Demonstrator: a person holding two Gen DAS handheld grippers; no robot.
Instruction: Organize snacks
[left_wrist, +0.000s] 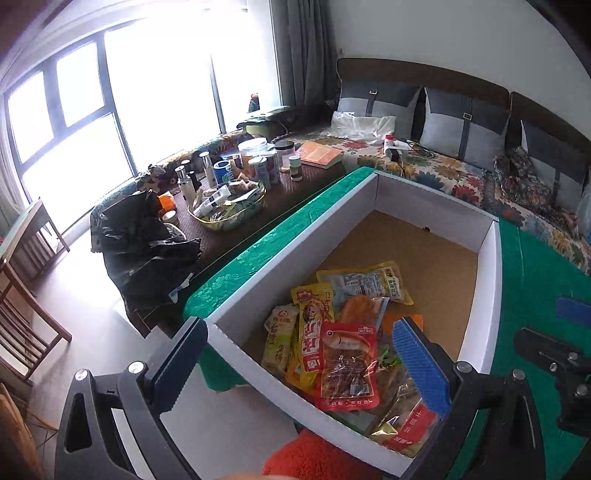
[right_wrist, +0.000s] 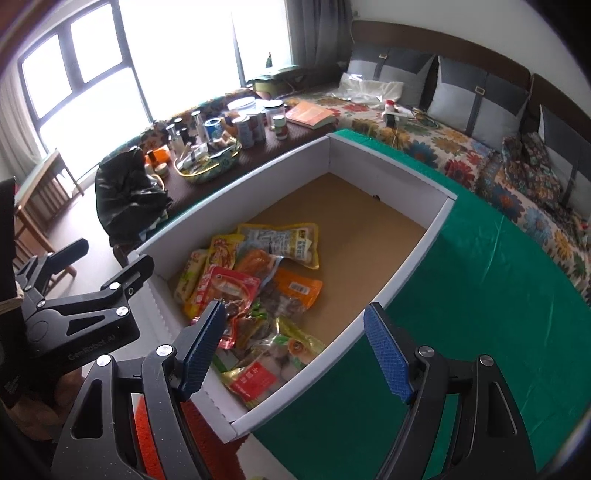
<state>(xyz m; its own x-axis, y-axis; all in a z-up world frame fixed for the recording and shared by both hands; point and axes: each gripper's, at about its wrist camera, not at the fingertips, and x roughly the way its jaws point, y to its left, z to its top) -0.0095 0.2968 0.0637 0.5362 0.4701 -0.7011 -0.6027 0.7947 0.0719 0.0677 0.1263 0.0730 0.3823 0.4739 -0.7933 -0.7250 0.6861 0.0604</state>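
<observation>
In the near end of the white cardboard box (right_wrist: 388, 266) lies a loose heap of snack packets (right_wrist: 255, 295), overlapping one another on the brown floor of the box; the far half is bare. On top sits a red fish-printed packet (left_wrist: 349, 363), with a yellow packet (left_wrist: 314, 332) beside it and an orange one (right_wrist: 297, 290) toward the middle. I judge these to be light, soft foil and plastic pouches, slick on their faces and apt to crumple or slide, so a pinch across a sealed edge or a free corner should hold better than a squeeze on the filled middle. Lifting one may drag its neighbours, since they overlap.

The left tool (left_wrist: 301, 362) hangs over the heap with its jaws spread wide and nothing between them. The right tool (right_wrist: 295, 350) is also parted and empty, above the box's near corner. The box rests on a table under a green cloth (right_wrist: 480, 295), with a cluttered low table (left_wrist: 258, 206) and a flowered sofa (left_wrist: 461, 177) beyond.
</observation>
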